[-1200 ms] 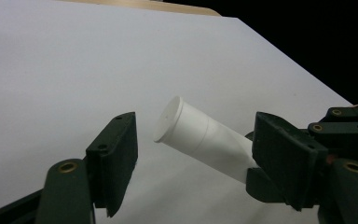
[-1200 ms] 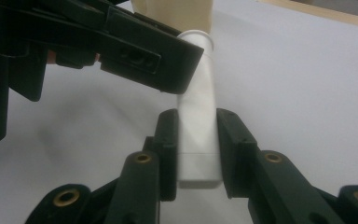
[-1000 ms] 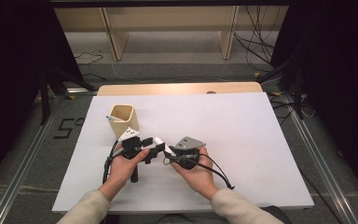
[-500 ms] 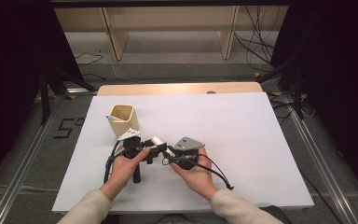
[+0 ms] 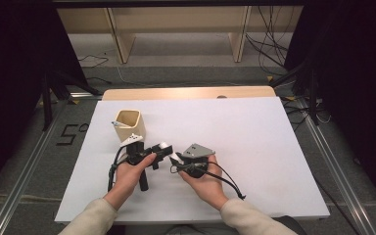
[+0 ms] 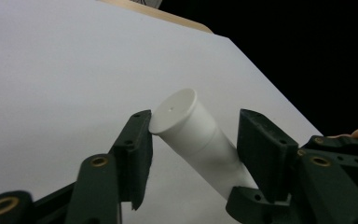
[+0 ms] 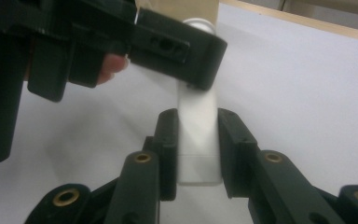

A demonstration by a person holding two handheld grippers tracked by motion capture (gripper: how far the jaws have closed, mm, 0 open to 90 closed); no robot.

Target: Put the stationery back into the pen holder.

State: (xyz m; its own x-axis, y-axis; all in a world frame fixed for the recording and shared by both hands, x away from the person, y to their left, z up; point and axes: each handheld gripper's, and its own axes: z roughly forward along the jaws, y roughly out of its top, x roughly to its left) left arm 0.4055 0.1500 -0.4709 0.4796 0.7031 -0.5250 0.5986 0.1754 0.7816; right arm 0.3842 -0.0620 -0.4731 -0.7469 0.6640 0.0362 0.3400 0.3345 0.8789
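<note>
Closing just now around the white tube's cap end, the left gripper's jaws aren't clamped; the right gripper clamps its tail, near the beige cup. Pinch squarely before twisting.

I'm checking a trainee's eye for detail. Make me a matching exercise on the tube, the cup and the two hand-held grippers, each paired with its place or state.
Things:
1. white tube
2. beige square cup
3. right hand-held gripper
4. left hand-held gripper

Places or states:
A. stands upright on the white sheet, beyond the left hand
B. pads clamped on the tube's body
C. jaws on either side of the capped end, one pad apart from it
D. reaches from one gripper to the other

Pairs: 1-D, 2-A, 3-B, 4-C.

The left hand-held gripper's jaws have just been closing, with the tube's cap between them.
</note>
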